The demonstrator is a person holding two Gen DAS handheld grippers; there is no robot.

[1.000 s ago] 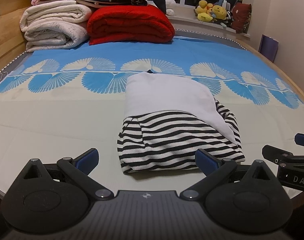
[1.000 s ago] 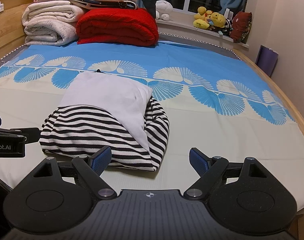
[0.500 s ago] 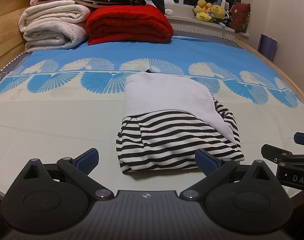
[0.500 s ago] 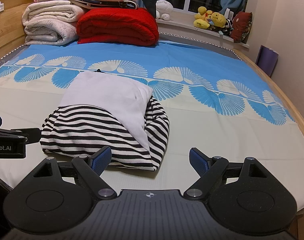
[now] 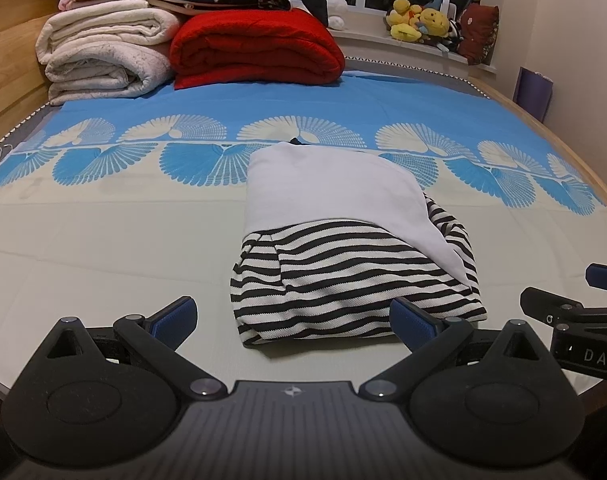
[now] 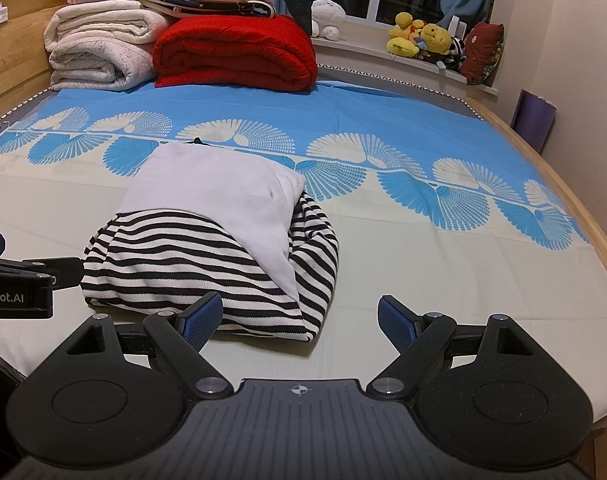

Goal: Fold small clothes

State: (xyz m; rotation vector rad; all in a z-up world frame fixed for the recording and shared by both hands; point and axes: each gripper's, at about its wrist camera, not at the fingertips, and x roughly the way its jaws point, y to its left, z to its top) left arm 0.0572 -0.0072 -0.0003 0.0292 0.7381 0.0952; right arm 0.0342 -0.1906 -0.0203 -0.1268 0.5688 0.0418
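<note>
A folded small garment (image 5: 343, 248), black-and-white striped with a plain white panel on top, lies on the bed's cream and blue sheet (image 5: 103, 240). It also shows in the right wrist view (image 6: 207, 240). My left gripper (image 5: 291, 318) is open and empty, just in front of the garment's near edge. My right gripper (image 6: 299, 318) is open and empty, in front of the garment's near right corner. Each gripper's side shows at the edge of the other's view.
A red folded quilt (image 5: 255, 48) and a stack of white blankets (image 5: 103, 56) sit at the bed's head. Plush toys (image 5: 419, 24) line the window sill. A wooden bed rail (image 6: 575, 208) runs along the right side.
Both grippers stay nearly still and open. The left view has drifted very slightly; the garment has not moved.
</note>
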